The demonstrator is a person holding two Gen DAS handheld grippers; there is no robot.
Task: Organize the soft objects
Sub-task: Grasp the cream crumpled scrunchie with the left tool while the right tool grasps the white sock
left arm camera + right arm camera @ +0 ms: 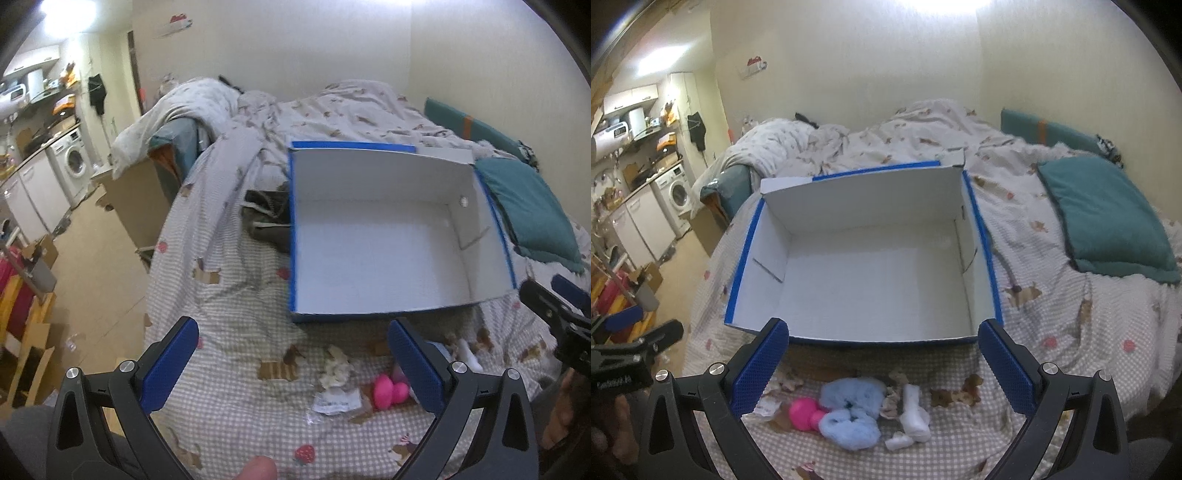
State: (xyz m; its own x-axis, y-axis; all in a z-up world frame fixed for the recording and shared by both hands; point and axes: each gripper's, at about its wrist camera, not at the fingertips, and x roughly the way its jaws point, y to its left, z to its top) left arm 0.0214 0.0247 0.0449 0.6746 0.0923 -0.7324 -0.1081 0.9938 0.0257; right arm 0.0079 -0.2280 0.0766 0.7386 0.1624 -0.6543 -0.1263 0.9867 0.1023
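An empty cardboard box (373, 258) (871, 280), white inside with blue tape on its rim, lies on the checked bed cover. In front of it sit a pink soft toy (388, 392) (804, 412), a fluffy light blue item (849, 413), white rolled cloth (915, 413) and a crumpled cream piece (337, 365). My left gripper (291, 365) hovers open over the bed, left of the pink toy. Above the blue item and short of the box's near wall, my right gripper (882, 365) is open. Neither holds anything.
A teal cushion (528, 210) (1108, 218) lies right of the box, a dark garment (267, 218) at its left. A rumpled duvet (871, 147) fills the far bed. The bed edge drops to the floor on the left, with cardboard boxes (136, 206) and a washing machine (74, 162).
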